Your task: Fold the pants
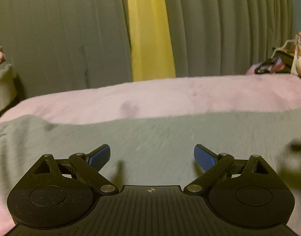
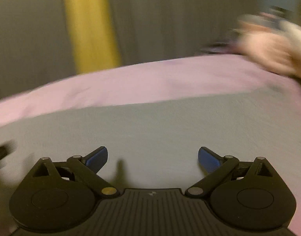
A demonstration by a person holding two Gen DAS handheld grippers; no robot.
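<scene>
The pants (image 1: 150, 137), a pale grey-green garment, lie flat on a pink blanket (image 1: 170, 96), spread beneath both grippers. The left gripper (image 1: 152, 155) hovers over the fabric with its blue-padded fingers (image 1: 100, 155) spread wide; nothing sits between them. The right gripper (image 2: 152, 157) hangs likewise above the pants (image 2: 160, 129), fingers fully apart and empty. Behind the blanket (image 2: 150, 78) hangs a grey curtain (image 1: 62, 29) with a yellow strip (image 1: 150, 29). The right wrist view is blurred.

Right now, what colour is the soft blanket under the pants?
Pink, under the grey-green pants; clearest in the left wrist view.
</scene>
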